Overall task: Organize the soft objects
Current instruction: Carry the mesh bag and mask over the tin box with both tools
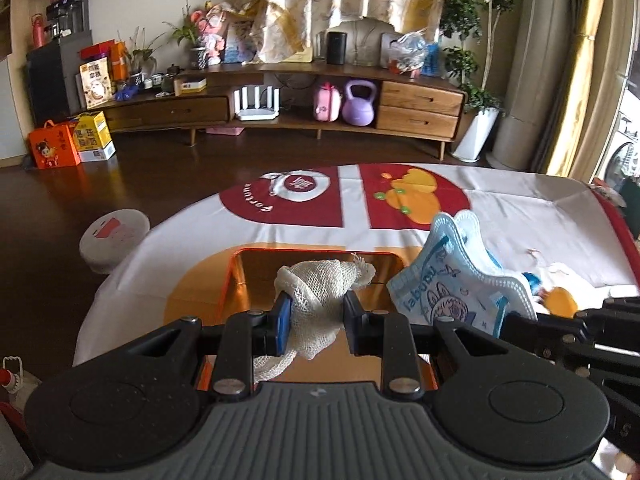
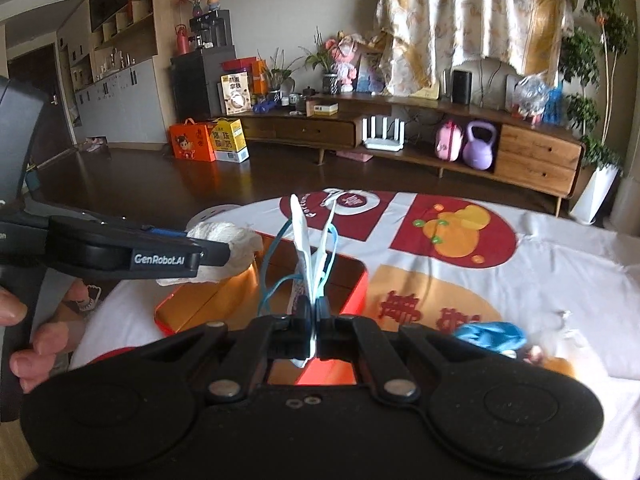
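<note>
Holding both loads over the orange tin (image 1: 240, 280): your left gripper (image 1: 316, 318) is clamped on the mesh cloth bundle (image 1: 316, 284), your right gripper (image 2: 314, 320) is pinched tight on the thin edge of the face mask (image 2: 304, 256). Risks, as I read them: the mask's blue ear loops (image 2: 272, 264) dangle and could snag the tin rim; the cloth tail hangs below the pads and may drape outside. The two grippers sit close together, so you could knock them on release. A blue item (image 2: 490, 334) waits on the tabletop (image 2: 560, 264).
</note>
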Demonstrator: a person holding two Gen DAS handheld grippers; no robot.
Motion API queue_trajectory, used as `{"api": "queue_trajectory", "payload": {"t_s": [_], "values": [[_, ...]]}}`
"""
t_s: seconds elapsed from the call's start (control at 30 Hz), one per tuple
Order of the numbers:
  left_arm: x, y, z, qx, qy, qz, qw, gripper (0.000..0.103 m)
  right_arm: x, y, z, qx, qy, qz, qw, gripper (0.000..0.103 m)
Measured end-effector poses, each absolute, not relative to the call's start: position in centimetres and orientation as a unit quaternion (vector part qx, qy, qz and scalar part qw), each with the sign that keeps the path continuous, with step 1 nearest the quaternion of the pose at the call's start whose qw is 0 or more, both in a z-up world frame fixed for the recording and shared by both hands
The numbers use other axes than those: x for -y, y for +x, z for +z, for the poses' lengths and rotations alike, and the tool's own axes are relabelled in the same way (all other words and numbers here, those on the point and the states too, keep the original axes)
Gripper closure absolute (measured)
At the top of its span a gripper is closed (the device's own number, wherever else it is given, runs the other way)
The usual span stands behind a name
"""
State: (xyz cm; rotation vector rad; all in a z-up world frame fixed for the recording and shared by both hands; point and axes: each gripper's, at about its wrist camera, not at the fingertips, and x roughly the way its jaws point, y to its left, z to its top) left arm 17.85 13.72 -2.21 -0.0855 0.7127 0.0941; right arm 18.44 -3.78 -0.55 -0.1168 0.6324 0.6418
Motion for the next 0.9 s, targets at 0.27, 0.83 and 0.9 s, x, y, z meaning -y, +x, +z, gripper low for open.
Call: {"api": "queue_trajectory", "payload": {"t_s": [0.27,0.83,0.9], "values": [[-15.9,21.0,-4.9,-0.368,-0.034,0.060,0.927,0.076,0.7,21.0,-3.0,-0.334,-0.064,0.316,0.886,0.101],[-17.7,26.1,-9.6,-0.424,-0.053,0.067,0.902,0.076,-3.4,23.8,-7.2,-0.388,-0.110,0.322,0.857,0.101],[-17.7,26.5,-9.9,-0.431,-0.052,0.067,0.899,0.076,-3.5,23.8,-7.3,-0.389,-0.112,0.323,0.855,0.100]]}}
